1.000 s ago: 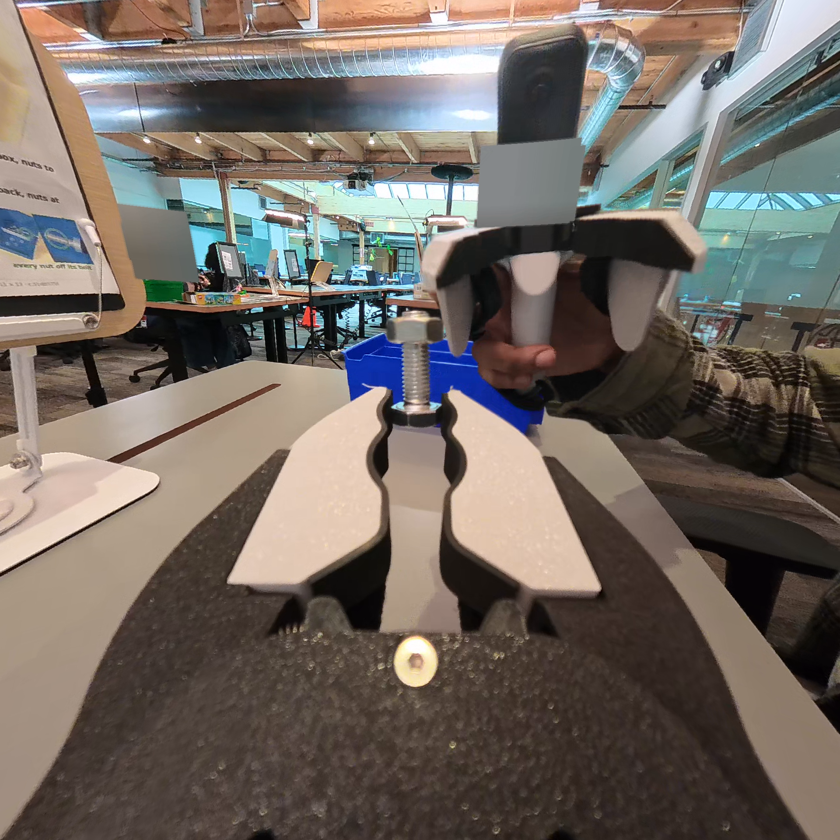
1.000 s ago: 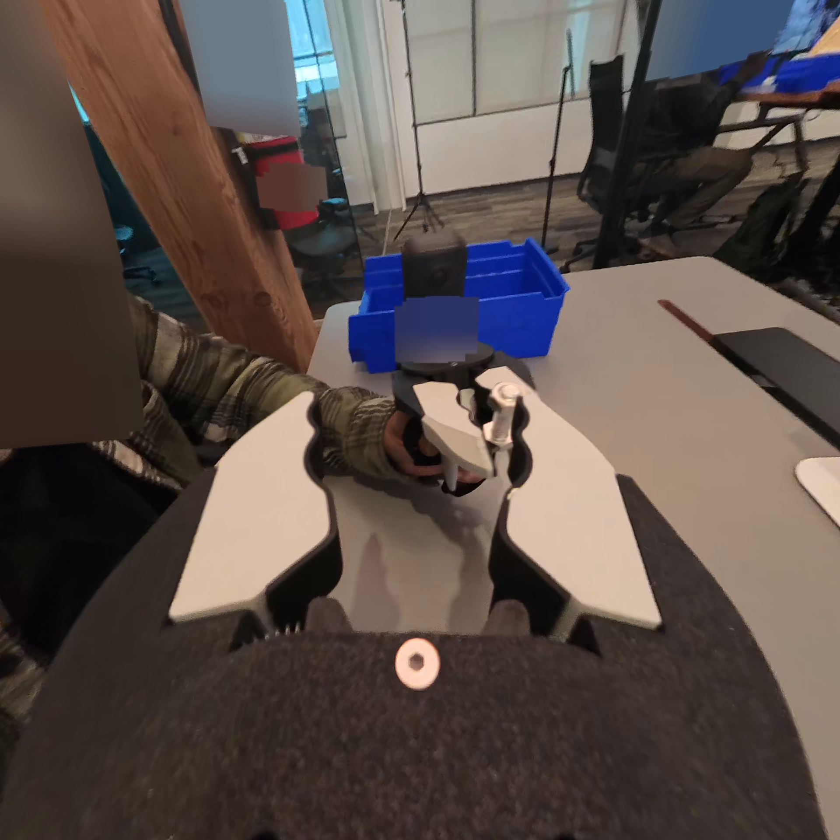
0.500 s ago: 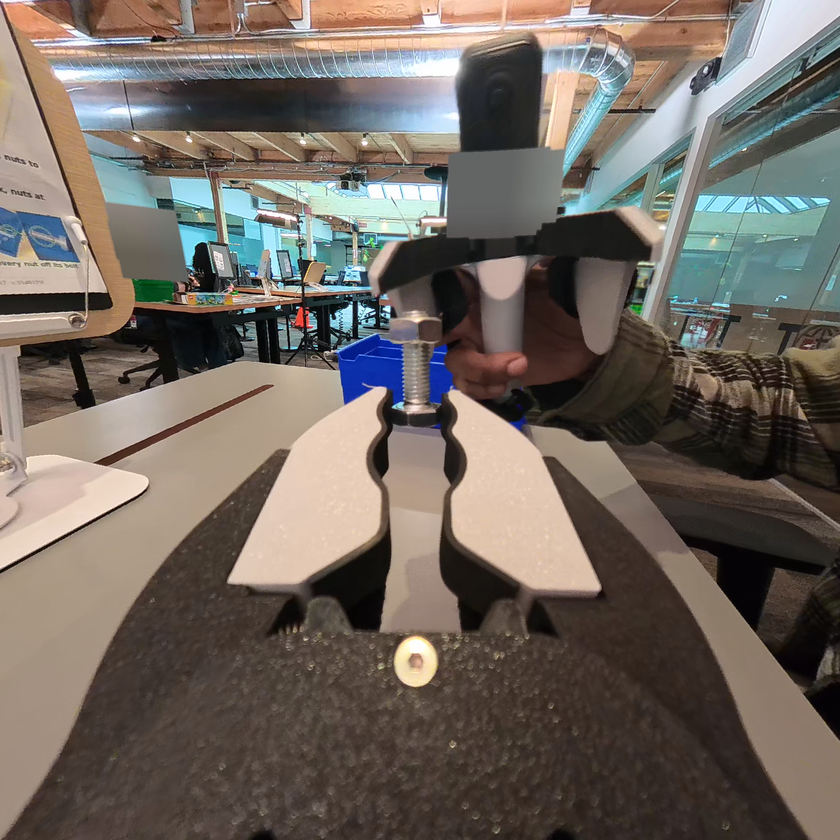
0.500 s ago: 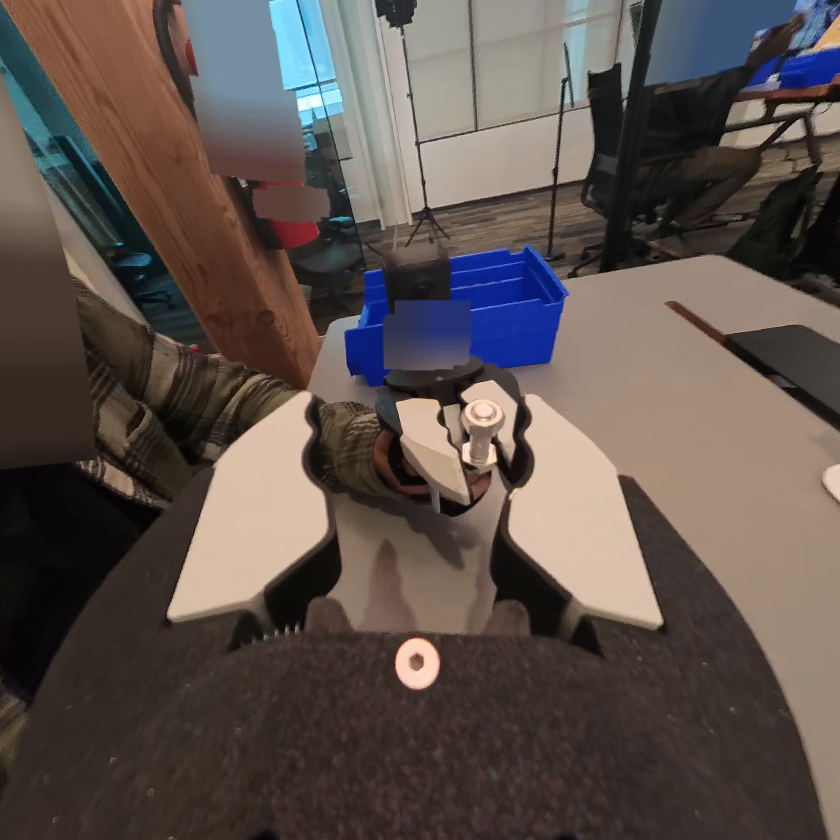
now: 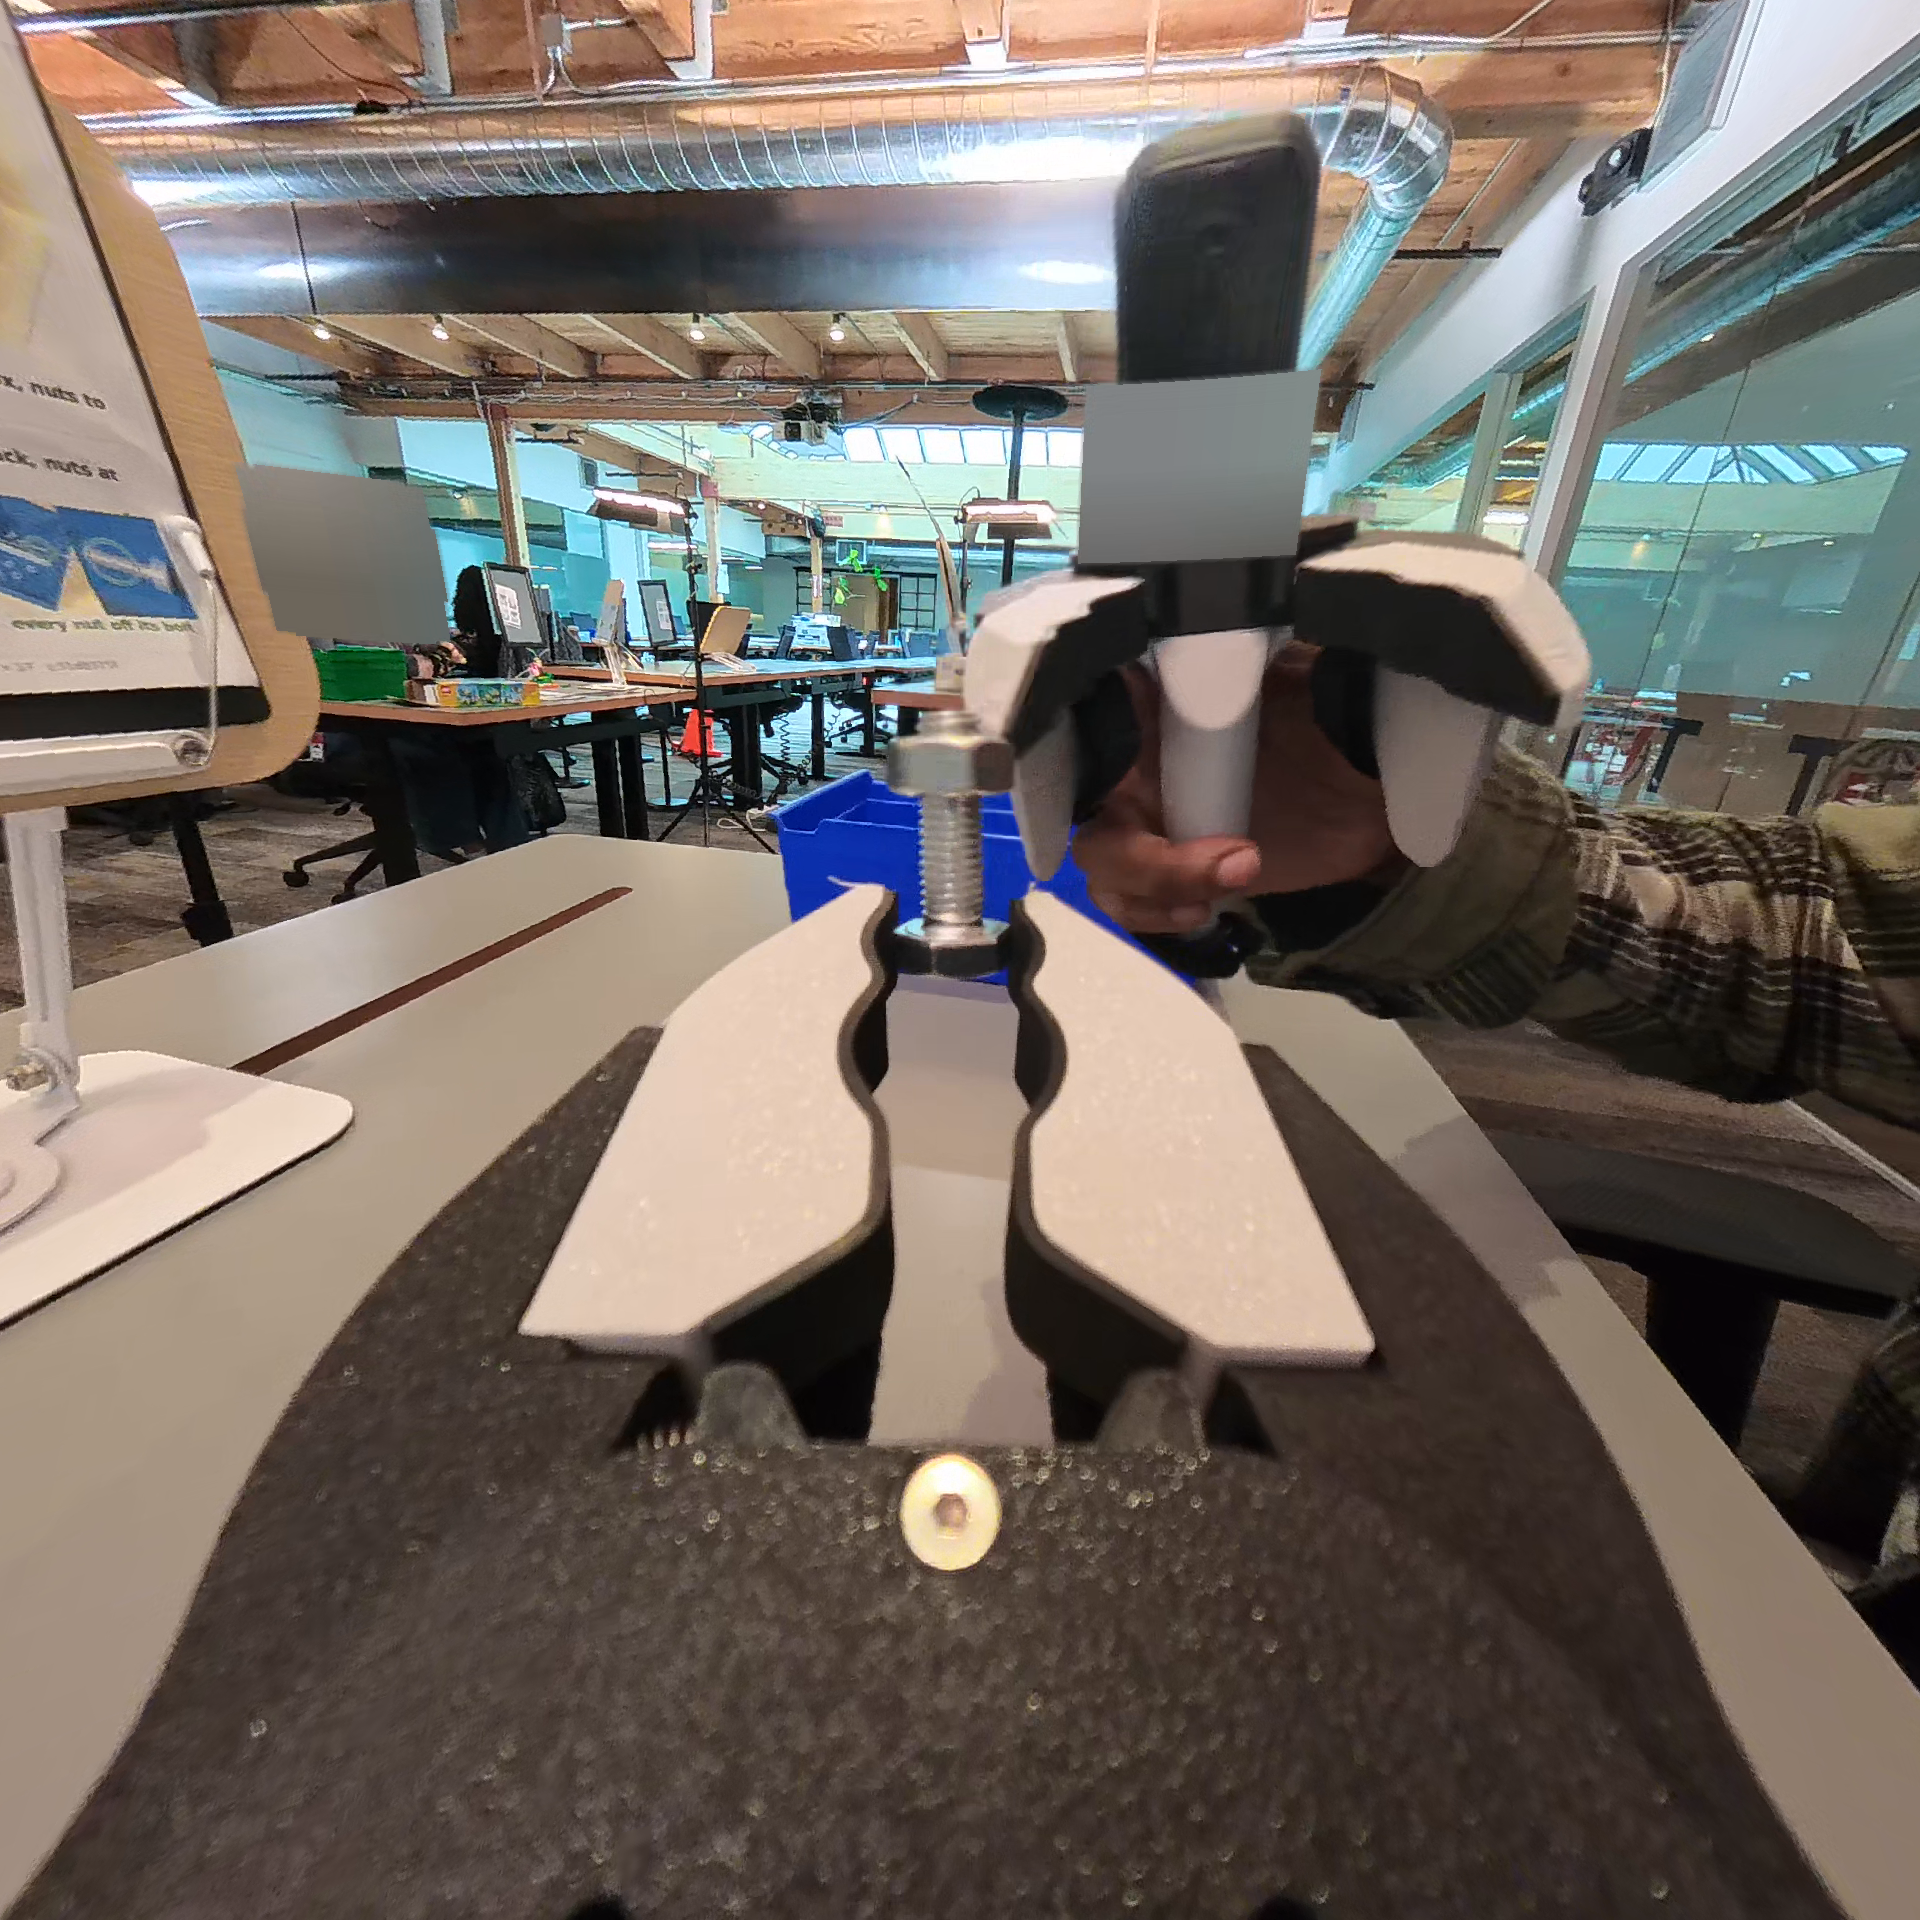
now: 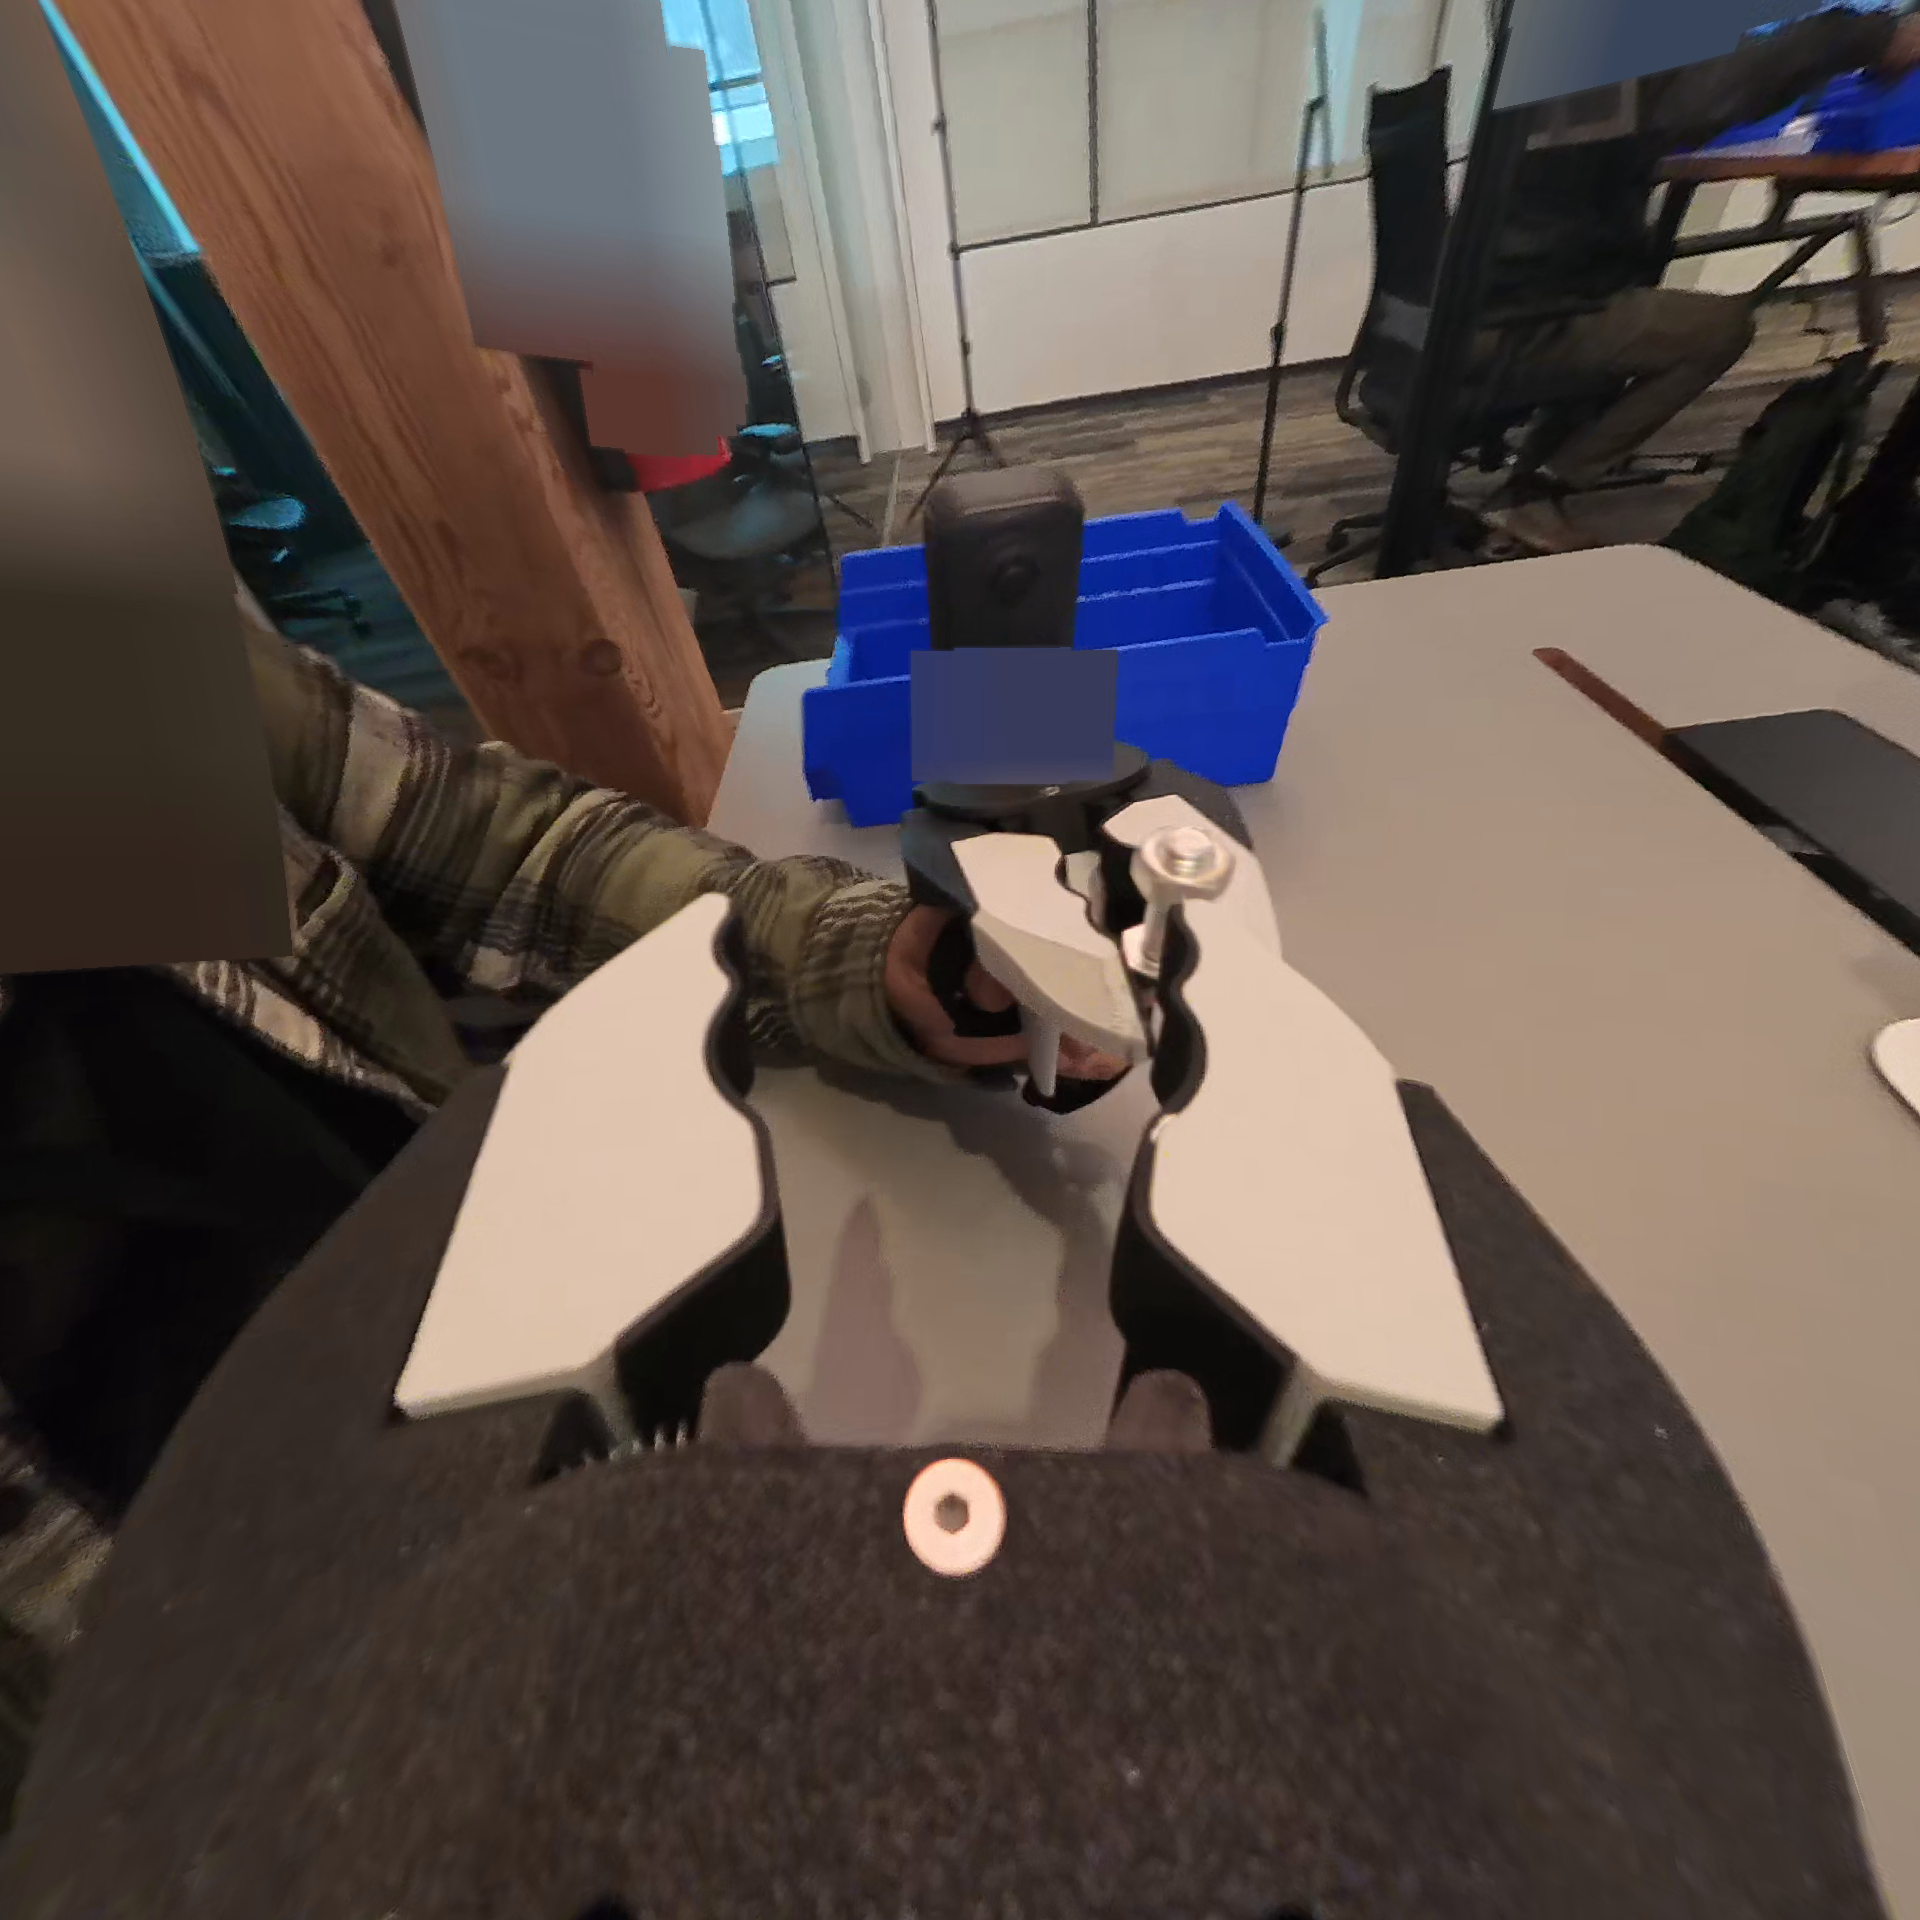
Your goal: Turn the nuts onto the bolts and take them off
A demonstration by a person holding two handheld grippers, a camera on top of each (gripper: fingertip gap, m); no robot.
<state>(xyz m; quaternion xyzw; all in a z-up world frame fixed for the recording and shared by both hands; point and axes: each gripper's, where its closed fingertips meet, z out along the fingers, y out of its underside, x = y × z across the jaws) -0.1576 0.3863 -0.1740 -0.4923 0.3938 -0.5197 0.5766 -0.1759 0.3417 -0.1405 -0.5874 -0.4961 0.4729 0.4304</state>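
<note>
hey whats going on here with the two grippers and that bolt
A person holds a gripper in each hand over a grey table. The left gripper is shut on the nut at the lower end of a bolt, which stands upright with its head on top. The right gripper is open and sits close beside the bolt head, not gripping it. A blue bin sits behind them.

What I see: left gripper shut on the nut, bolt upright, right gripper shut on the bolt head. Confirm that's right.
Not quite: the right gripper is open, beside the bolt head, as the right wrist view shows. The left gripper is shut on the nut, bolt upright.
</note>
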